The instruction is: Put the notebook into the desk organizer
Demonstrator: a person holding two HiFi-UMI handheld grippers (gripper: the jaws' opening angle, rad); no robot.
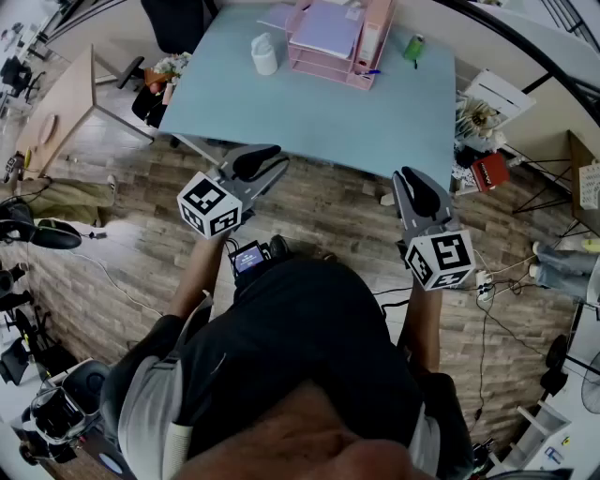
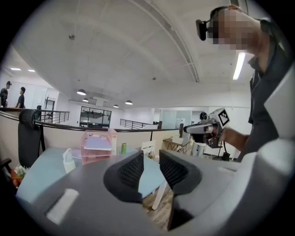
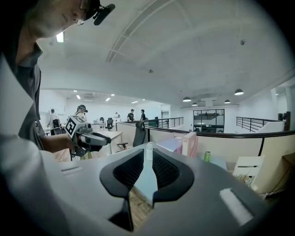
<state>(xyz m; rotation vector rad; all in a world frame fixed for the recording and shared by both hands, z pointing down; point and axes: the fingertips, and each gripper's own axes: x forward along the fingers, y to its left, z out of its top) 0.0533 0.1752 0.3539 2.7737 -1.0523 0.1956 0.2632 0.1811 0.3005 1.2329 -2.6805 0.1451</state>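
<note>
**Standing Clear of the Counter, Both Claws Closed and Empty**

Nearest the head camera, a person in a dark shirt holds a tool in each hand above the wood-plank floor [image 1: 319,206]. The left claw [image 1: 272,161] is drawn in to a narrow slit with nothing between its ribbed pads. The right claw [image 1: 410,183] is drawn in the same way and is equally empty. Both point roughly level toward the pale blue counter [image 1: 375,122], which is well apart from them.

On the counter, a white bottle [image 1: 265,53] stands beside the pink desk organizer [image 1: 323,64]. What appears to be the notebook [image 1: 328,28], lavender-covered, lies flat on the organizer's top tray. A green can [image 1: 413,47] sits off to the organizer's right.

Judged from this layout, no step is under way. The notebook seems already stowed and neither claw is within reach of it, so the task looks done. If the notebook were meant for a lower tray, the next move would be to step up to the counter, open a claw and take the notebook by its edge.
</note>
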